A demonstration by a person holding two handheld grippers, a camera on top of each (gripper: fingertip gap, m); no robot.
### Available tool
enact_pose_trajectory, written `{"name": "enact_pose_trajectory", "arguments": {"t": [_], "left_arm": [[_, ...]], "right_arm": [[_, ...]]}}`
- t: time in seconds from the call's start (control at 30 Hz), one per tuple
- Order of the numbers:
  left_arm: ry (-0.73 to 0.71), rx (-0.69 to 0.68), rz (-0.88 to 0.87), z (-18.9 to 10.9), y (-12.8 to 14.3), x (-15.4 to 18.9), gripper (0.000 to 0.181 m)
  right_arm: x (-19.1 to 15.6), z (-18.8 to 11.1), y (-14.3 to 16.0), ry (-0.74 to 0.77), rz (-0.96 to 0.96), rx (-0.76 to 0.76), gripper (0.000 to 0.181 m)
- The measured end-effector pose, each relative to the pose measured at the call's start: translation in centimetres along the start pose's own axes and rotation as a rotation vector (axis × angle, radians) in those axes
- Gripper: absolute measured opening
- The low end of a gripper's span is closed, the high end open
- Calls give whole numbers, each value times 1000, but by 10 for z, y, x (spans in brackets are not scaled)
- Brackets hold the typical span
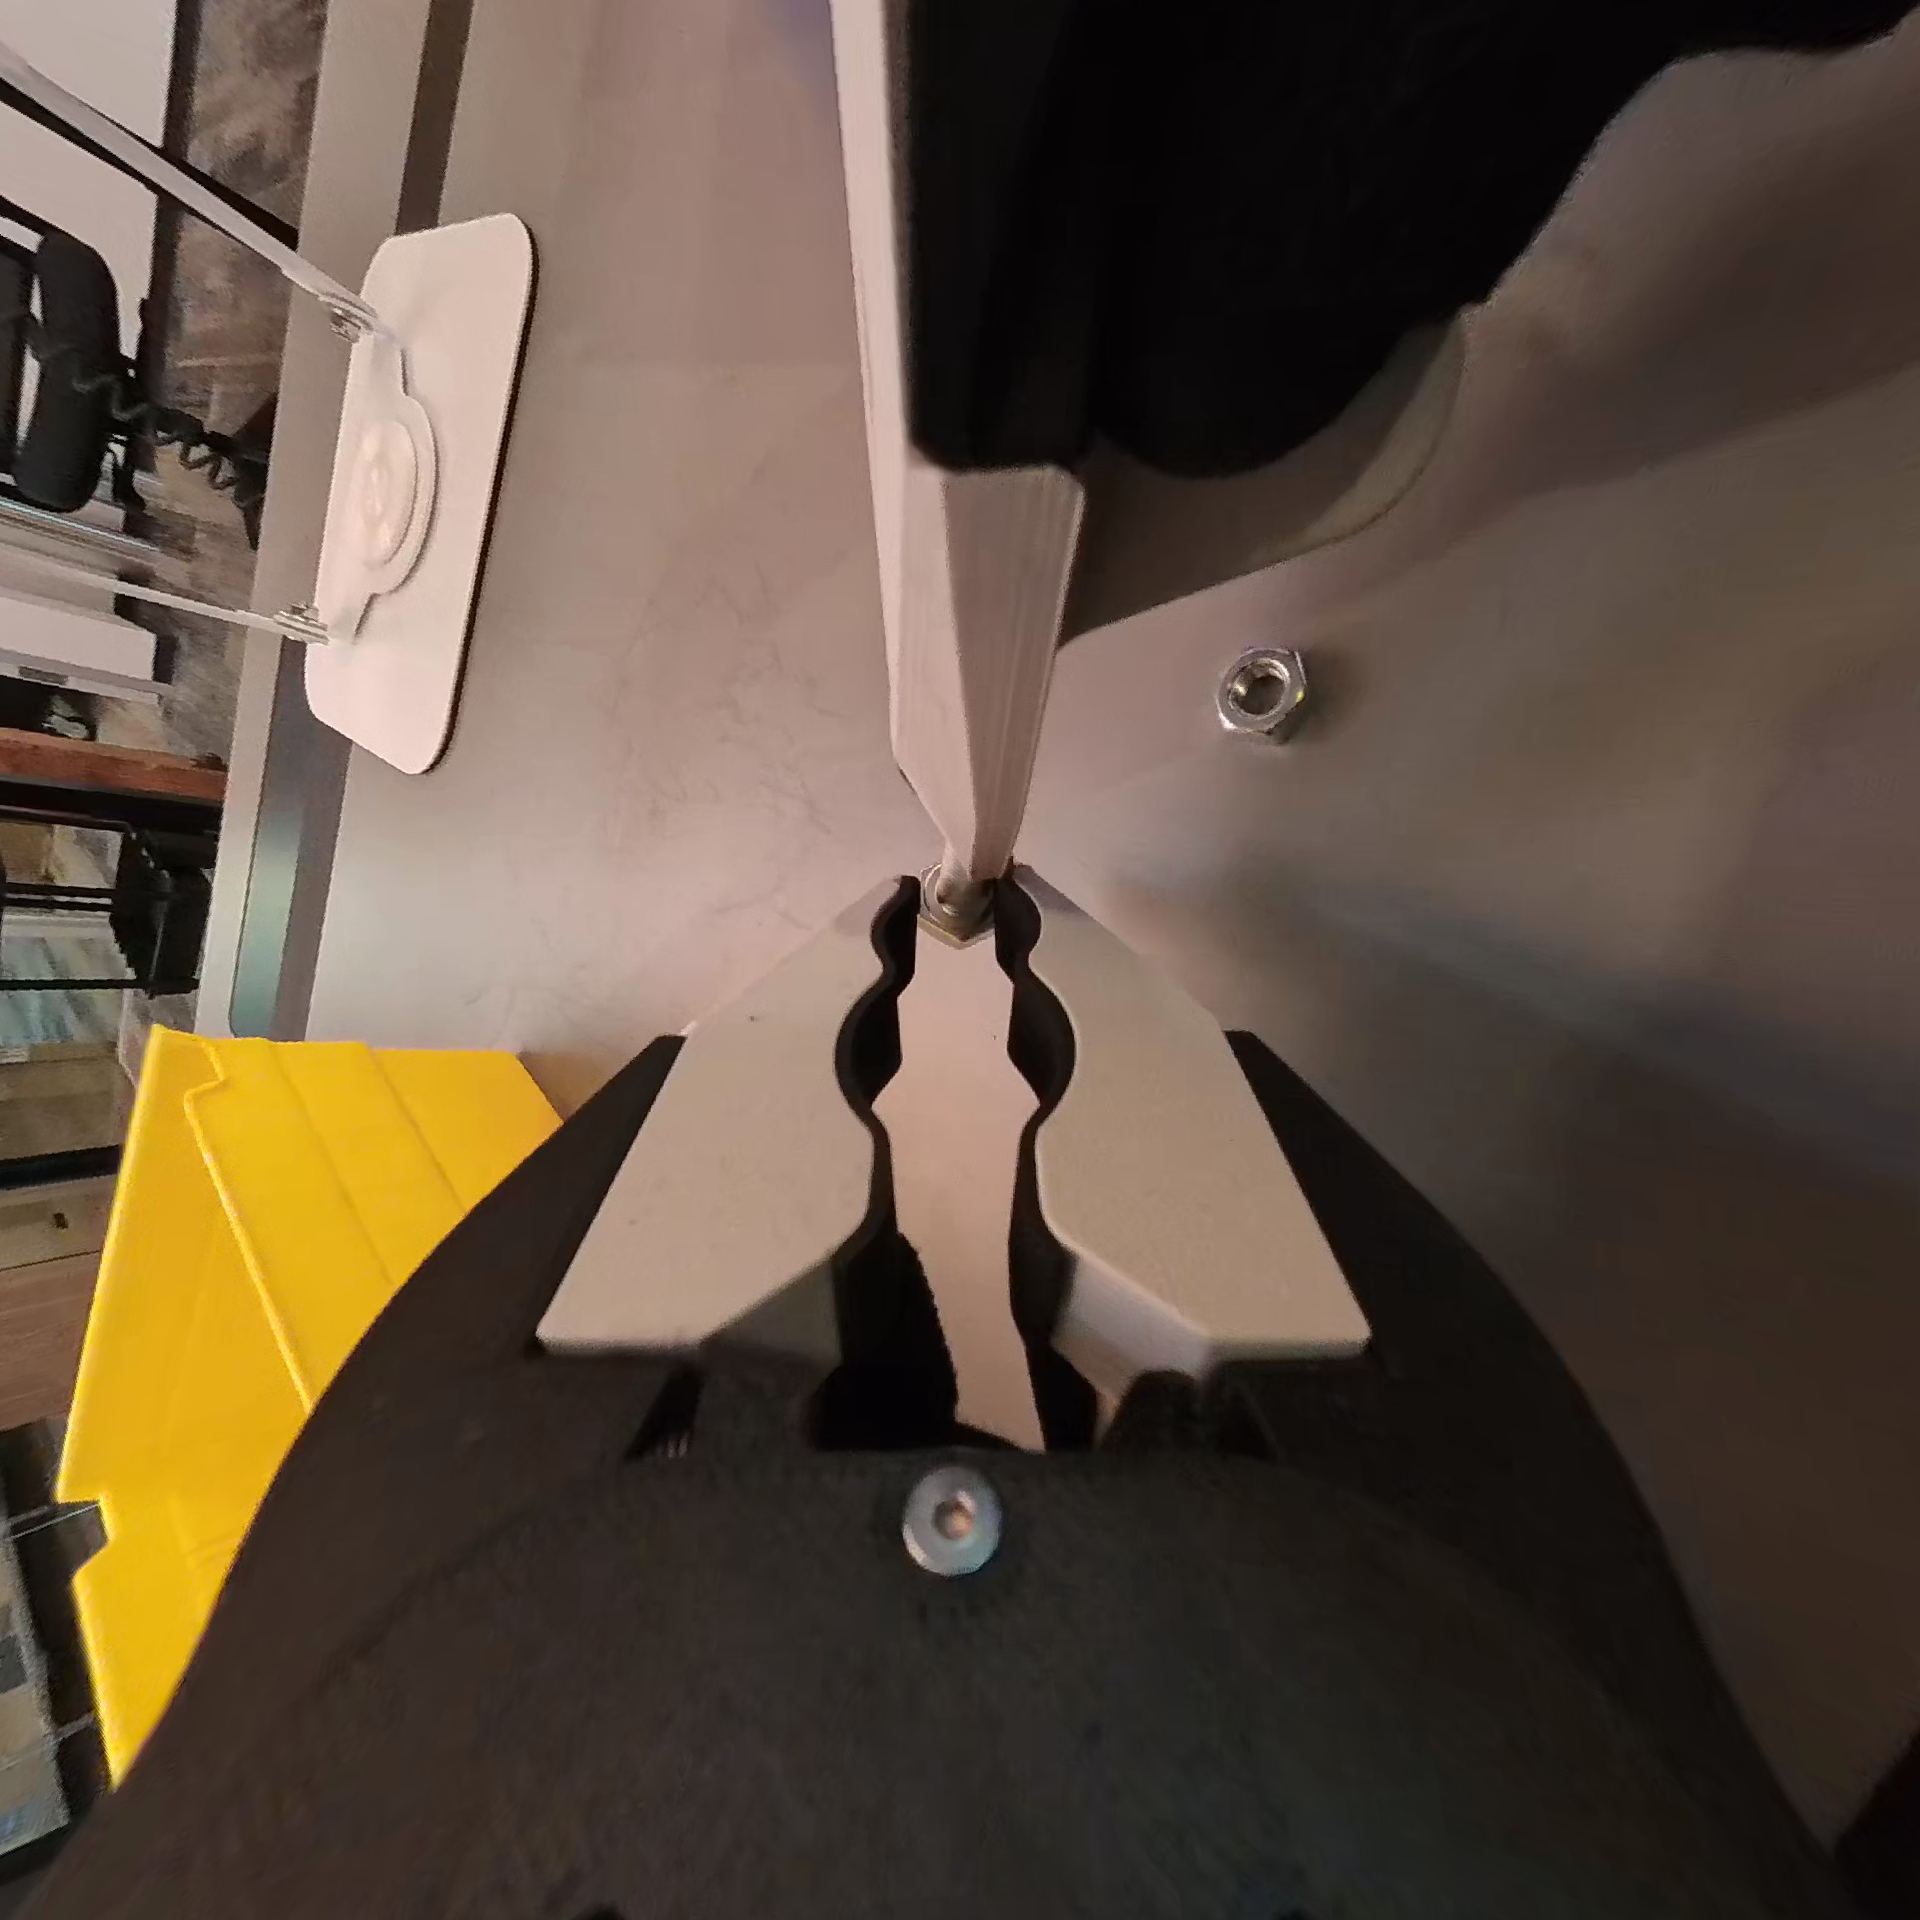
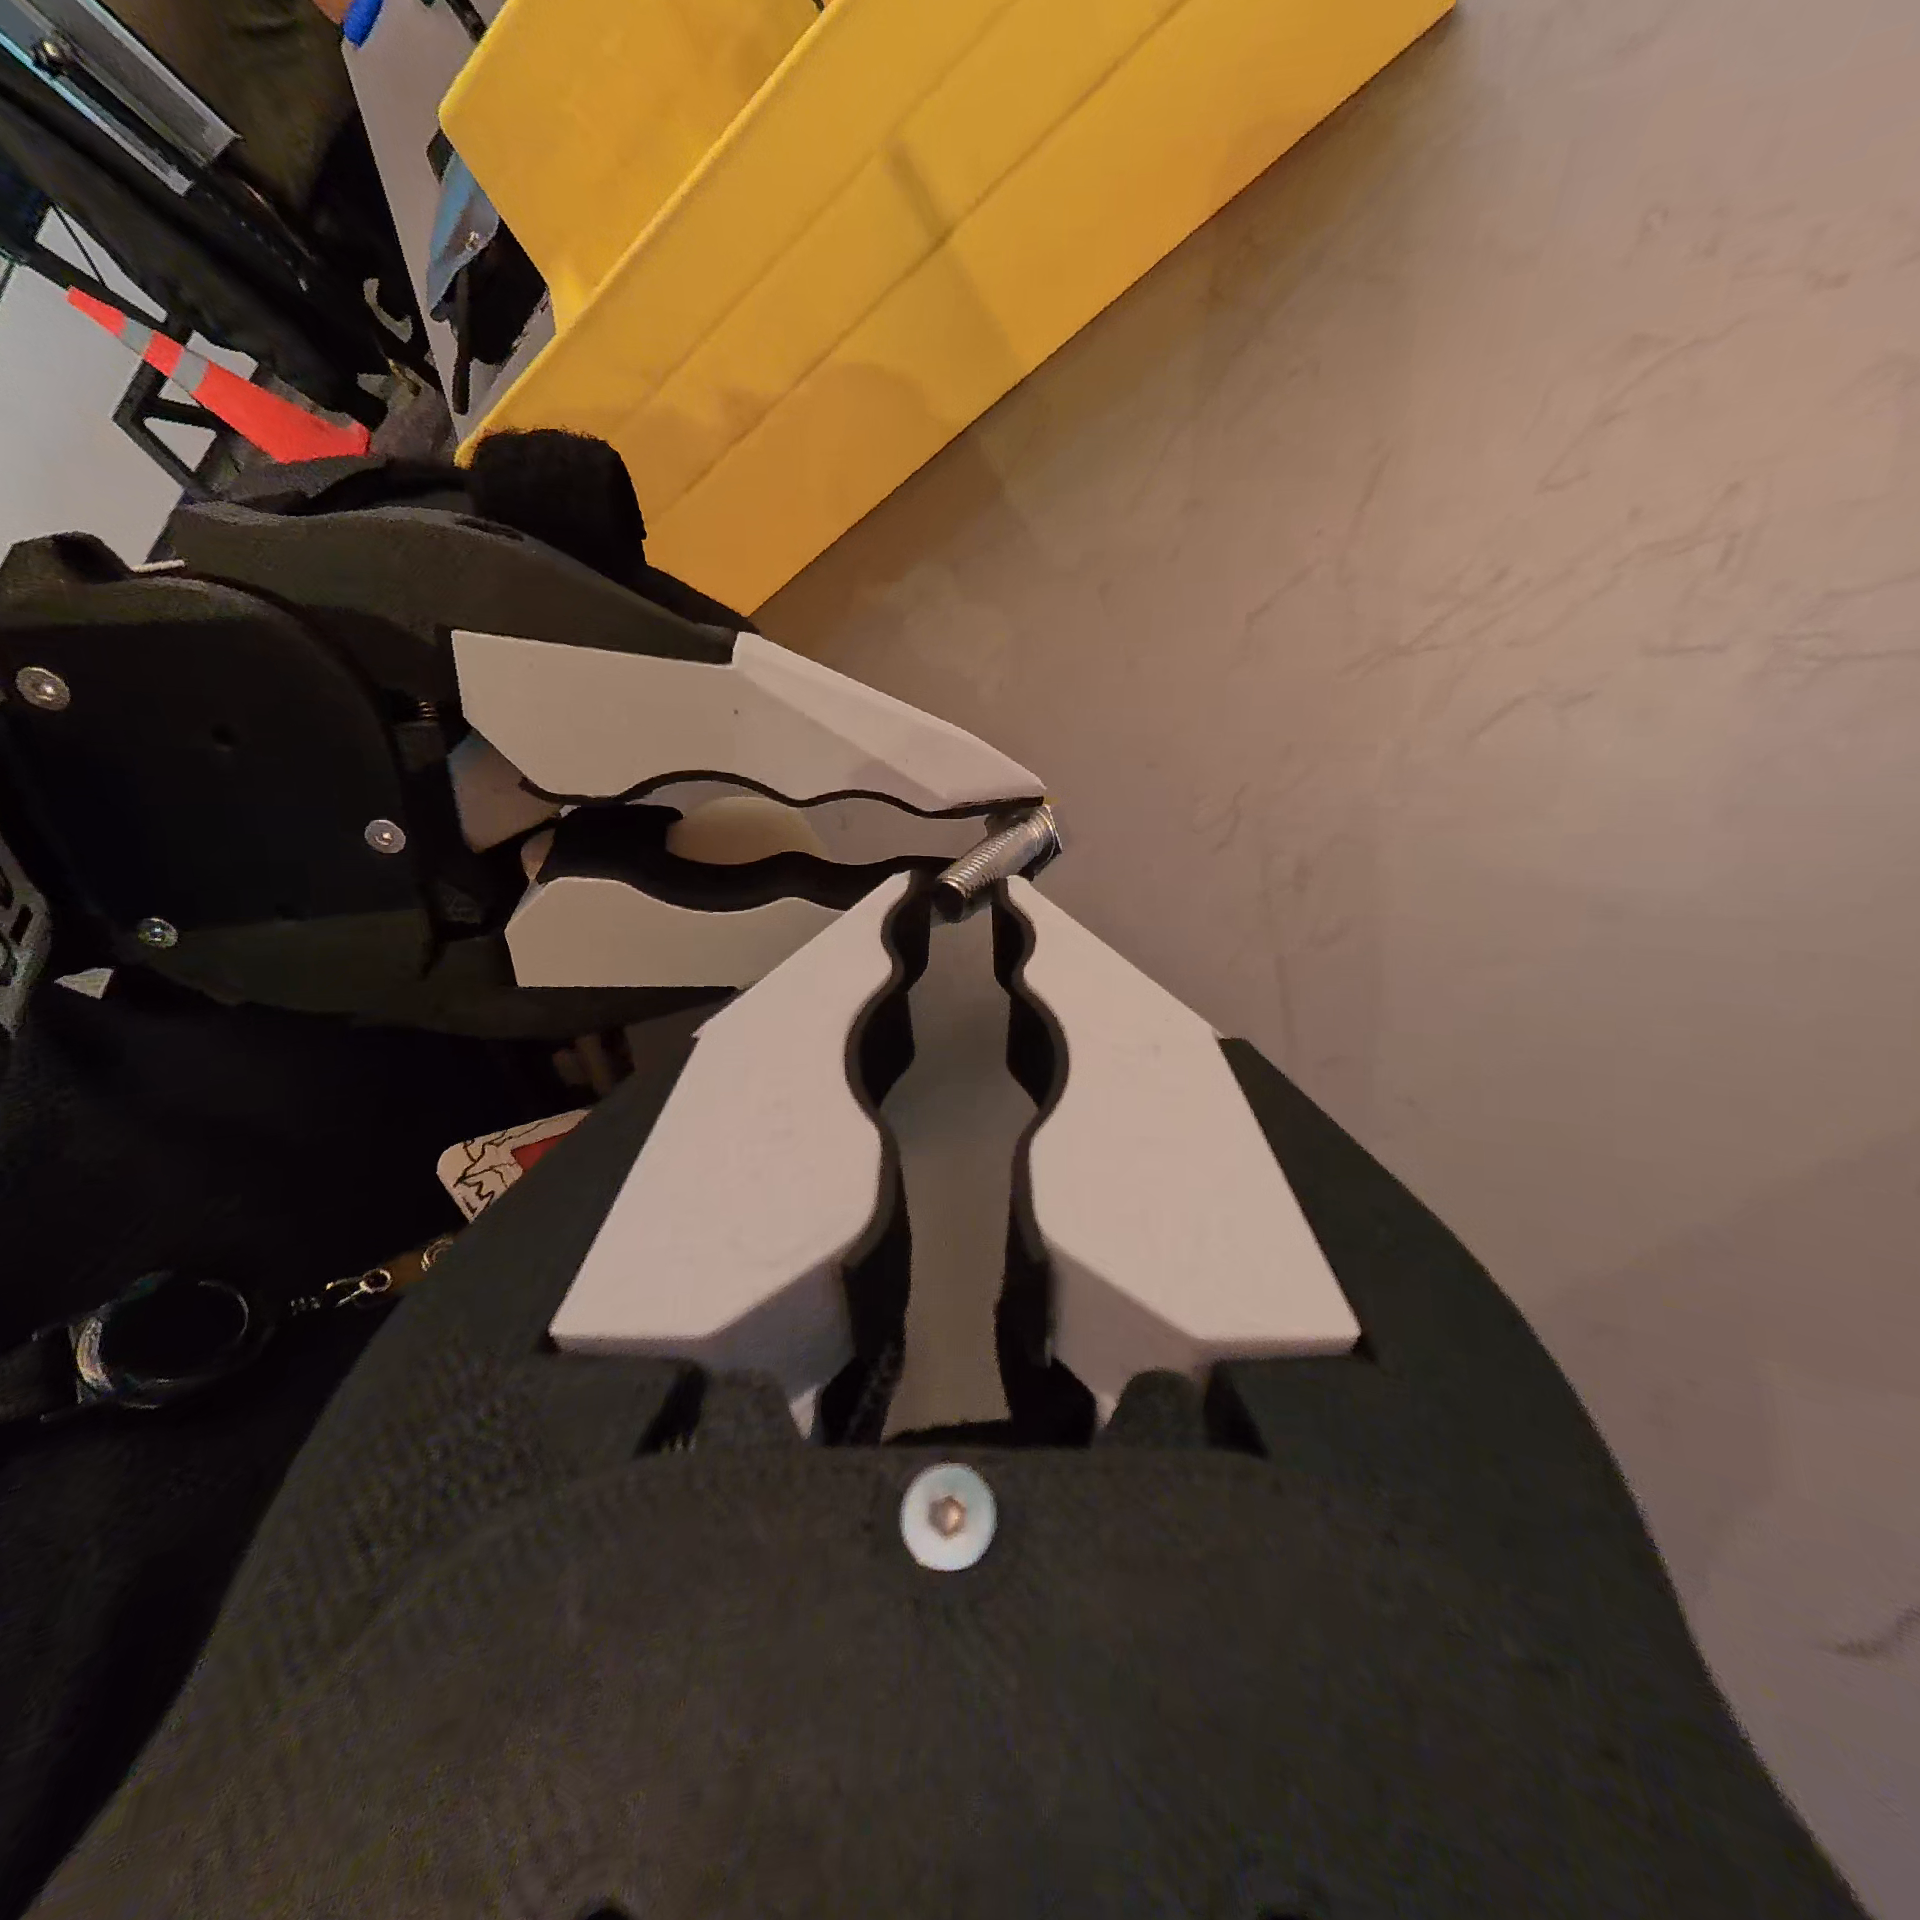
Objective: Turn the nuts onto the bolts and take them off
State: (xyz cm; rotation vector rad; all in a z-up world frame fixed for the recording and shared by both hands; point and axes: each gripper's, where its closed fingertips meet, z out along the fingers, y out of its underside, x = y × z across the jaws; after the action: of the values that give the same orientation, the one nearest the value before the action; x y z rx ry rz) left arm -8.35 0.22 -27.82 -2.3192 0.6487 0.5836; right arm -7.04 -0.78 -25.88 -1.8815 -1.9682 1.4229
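The left gripper (image 1: 958,902) has its jaws pinched on a hex nut (image 1: 951,925) at the fingertips. The right gripper (image 2: 961,902) has its jaws pinched on the threaded shank of a bolt (image 2: 992,864), which lies crosswise between the two tools. In the right wrist view the far end of the bolt sits at the left gripper's tips, so nut and bolt meet in the air above the table (image 2: 1455,831). The step in hand appears to be turning the nut on the bolt thread; whether it is going on or coming off cannot be told. The next move calls for the bolt to be held steady on its axis while the nut is rotated, with a release and regrip between turns. Both grips are at the extreme fingertips, so slippage is a risk. A second, loose hex nut (image 1: 1259,694) lies on the table just beyond, apart from the work. A yellow bin (image 2: 883,239) stands farther off, and a white pad carrying a clear stand (image 1: 416,488) lies well apart. Nothing obstructs the grippers.
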Motion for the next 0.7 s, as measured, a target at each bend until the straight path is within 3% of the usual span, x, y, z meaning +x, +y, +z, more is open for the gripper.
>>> {"name": "enact_pose_trajectory", "arguments": {"t": [0.7], "left_arm": [[110, 167, -167, -8, -9, -4, 25]], "right_arm": [[-6, -11, -6, -27, -53, 17, 10]]}}
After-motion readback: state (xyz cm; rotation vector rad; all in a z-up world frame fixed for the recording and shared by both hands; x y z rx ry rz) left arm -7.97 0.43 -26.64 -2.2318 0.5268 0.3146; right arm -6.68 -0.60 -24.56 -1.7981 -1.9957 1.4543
